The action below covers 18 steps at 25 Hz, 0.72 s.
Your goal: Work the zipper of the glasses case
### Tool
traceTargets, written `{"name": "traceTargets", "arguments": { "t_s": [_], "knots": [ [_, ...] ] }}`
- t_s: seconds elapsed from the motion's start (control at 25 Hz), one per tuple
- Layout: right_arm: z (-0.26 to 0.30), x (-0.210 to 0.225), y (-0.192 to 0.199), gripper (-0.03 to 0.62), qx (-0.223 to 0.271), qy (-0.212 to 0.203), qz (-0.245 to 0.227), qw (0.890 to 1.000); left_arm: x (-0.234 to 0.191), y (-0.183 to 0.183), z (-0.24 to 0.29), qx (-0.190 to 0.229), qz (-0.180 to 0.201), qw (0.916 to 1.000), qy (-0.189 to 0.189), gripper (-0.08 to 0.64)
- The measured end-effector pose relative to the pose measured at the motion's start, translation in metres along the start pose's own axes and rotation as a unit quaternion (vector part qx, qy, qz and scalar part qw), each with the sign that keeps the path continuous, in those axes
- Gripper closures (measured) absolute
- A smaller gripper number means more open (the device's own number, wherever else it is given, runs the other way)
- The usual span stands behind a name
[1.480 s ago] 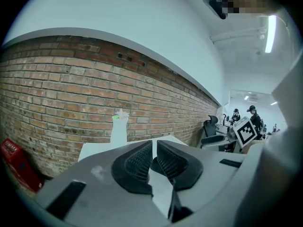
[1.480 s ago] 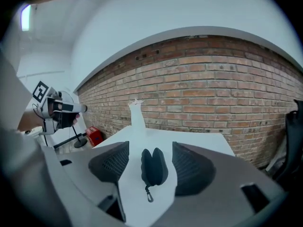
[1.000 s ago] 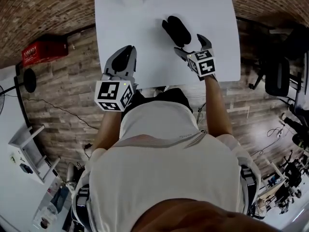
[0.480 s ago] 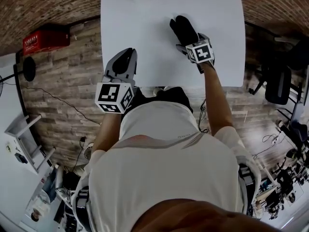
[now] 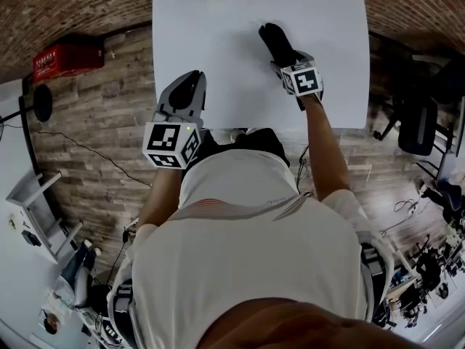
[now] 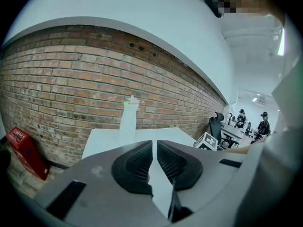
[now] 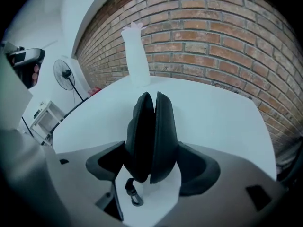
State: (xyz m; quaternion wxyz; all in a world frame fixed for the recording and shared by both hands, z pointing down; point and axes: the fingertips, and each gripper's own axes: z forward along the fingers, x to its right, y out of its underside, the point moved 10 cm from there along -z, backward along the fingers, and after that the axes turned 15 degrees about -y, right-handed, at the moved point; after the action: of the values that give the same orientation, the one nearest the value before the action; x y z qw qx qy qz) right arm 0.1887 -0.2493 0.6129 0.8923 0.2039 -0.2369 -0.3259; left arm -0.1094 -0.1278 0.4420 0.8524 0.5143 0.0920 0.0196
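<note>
right tool jaws just closing, pinching glasses case on edge on desk, likely steadying it for unzipping | left tool pressed together, empty

right hand-held gripper dropped and closed on the glasses case.
</note>
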Motion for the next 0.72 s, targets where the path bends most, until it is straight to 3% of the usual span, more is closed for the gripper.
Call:
{"name": "traceTargets", "arguments": {
  "t_s": [0.24,0.52,0.72],
  "knots": [
    [-0.001,-0.006,0.005,0.267,0.019,0.010,0.000,1.000,-0.004,0.001,-0.003,0.002,0.002,1.0000,0.004,0.522],
    [-0.016,-0.012,0.004,0.275,0.066,0.003,0.021,0.998,-0.007,-0.001,-0.009,0.008,0.000,1.0000,0.001,0.522],
    [-0.035,-0.017,0.005,0.278,0.131,-0.031,0.066,0.989,-0.007,-0.007,-0.013,0.021,0.001,0.9998,0.007,0.522]
  ]
}}
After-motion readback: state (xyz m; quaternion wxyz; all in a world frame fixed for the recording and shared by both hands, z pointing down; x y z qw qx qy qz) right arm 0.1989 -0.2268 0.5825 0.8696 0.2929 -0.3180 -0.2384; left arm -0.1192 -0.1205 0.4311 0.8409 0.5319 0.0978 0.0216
